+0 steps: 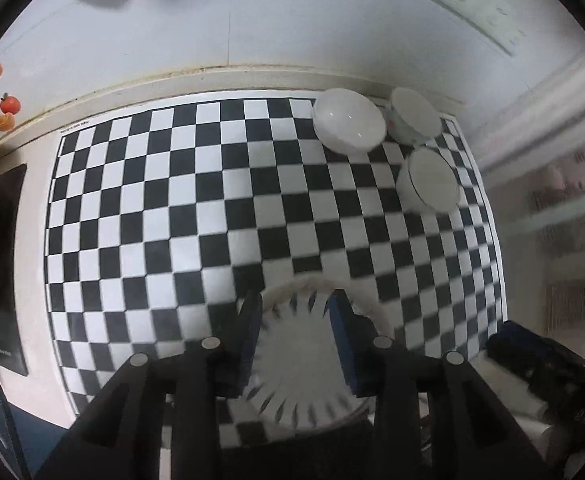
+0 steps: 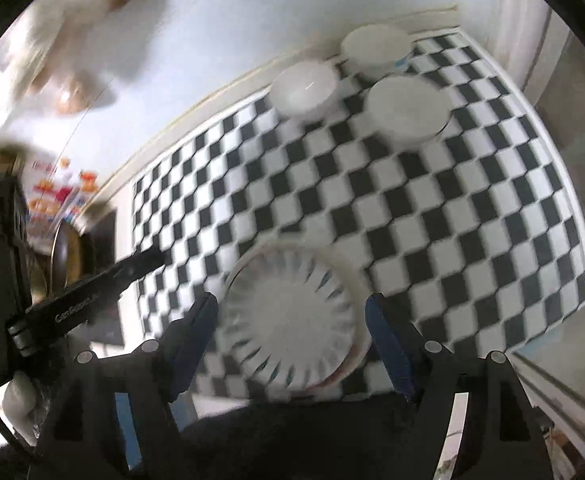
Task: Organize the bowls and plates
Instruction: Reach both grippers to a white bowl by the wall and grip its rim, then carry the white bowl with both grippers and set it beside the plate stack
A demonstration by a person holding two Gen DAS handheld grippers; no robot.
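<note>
The tabletop point(image 1: 32, 216) is carrying a large checkered mat point(image 1: 164, 208), flat and matte, with black and white squares. The step in hand, as I judge it, is the handling of the ribbed plate point(image 2: 288, 320), and the next move is probably calling for carrying it toward the bowls at about 1 o'clock, keeping it level.

The ribbed plate is lying near the front edge of the mat, at 6 o'clock in both views. It is round and glossy, with radial dark strokes around a plain centre; it looks like ceramic.

The right gripper point(image 2: 290, 324) is standing wide, its fingers on both sides of the plate, and I cannot tell if they are touching it. The left gripper point(image 1: 294, 332) is narrower and is framing the plate centre; contact is not clear.

Three white bowls point(image 1: 348, 124) are sitting close together at 1 o'clock, smooth and rounded, upside down as it seems.
</note>
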